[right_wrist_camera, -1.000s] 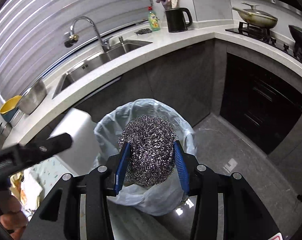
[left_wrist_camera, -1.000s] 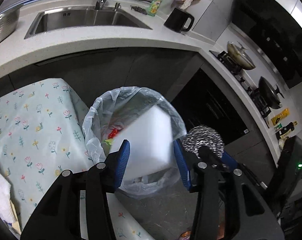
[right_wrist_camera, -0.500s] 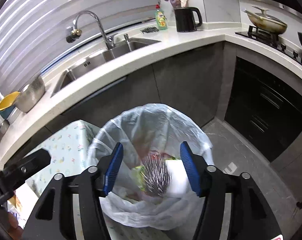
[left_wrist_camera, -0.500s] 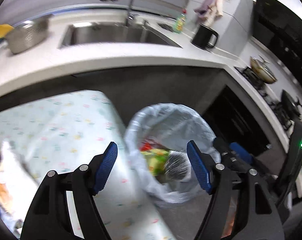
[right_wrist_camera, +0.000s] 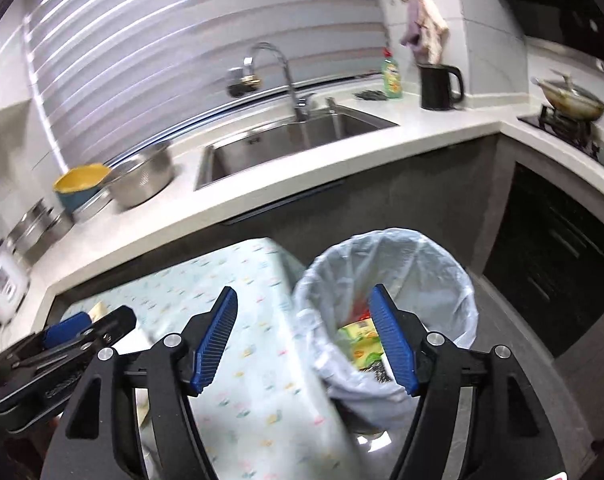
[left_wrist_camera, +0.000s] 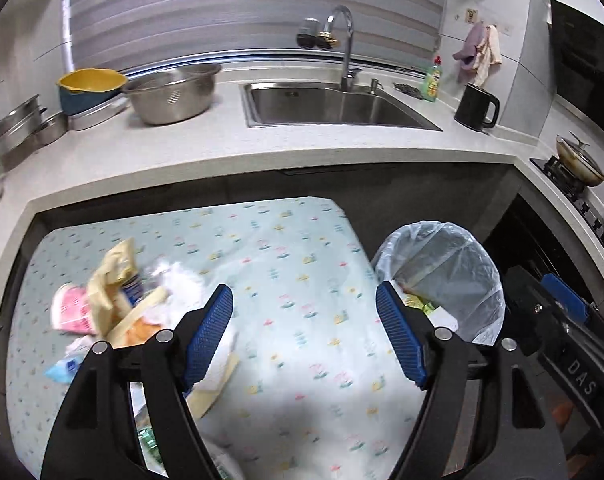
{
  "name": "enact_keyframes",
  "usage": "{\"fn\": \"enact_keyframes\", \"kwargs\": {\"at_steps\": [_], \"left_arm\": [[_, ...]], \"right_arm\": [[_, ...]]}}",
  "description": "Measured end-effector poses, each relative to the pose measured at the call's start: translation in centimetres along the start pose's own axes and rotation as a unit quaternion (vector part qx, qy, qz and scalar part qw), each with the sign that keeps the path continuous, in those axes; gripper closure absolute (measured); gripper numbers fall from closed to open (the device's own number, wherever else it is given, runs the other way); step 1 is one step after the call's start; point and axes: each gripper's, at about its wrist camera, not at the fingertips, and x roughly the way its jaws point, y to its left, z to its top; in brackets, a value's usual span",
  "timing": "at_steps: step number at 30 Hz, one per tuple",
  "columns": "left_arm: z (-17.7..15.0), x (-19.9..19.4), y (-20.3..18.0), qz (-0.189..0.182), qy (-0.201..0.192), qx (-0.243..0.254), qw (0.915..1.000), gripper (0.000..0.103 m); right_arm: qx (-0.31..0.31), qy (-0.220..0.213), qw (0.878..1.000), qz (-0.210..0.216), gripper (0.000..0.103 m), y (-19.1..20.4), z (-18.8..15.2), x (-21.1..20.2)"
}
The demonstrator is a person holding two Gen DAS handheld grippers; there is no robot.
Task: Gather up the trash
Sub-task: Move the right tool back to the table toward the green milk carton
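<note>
Beside the table (left_wrist_camera: 302, 264), the bin (left_wrist_camera: 442, 276) holds both dropped items; both claws empty, opening.

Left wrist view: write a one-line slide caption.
Empty left gripper, fingers opening, above the floral tablecloth, between the trash pile and the lined bin.

Trash pile (left_wrist_camera: 113, 304) blurred — items unclear; bin (right_wrist_camera: 386, 280) contents partly hidden behind blue pad.
</note>
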Motion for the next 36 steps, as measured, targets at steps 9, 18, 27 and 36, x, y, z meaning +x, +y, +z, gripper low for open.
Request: {"fn": "enact_keyframes", "kwargs": {"at_steps": [9,18,27,36], "left_arm": [[-3.0,-4.7,6.8,0.036,-0.003,-0.031,0.9989,0.033],[-6.5,-7.0,12.4,0.07,0.013,-0.064,0.9954,0.032],[-9.8,-7.5,16.6,0.09,0.033,-0.089,0.9914,0.032],[-13.6,-6.8,20.9,0.112,0.069,-0.123,0.9837,0.032]], "right_arm": [[-0.044,0.017,0.998,0.036,0.036,6.6,-3.7,-3.7],[-0.082,0.055,0.993,0.067,0.036,12.0,-8.4,-4.4],[-0.112,0.098,0.984,0.095,0.036,15.5,-12.5,-3.8],[-0.142,0.144,0.973,0.113,0.036,18.3,-16.5,-1.8]]}}
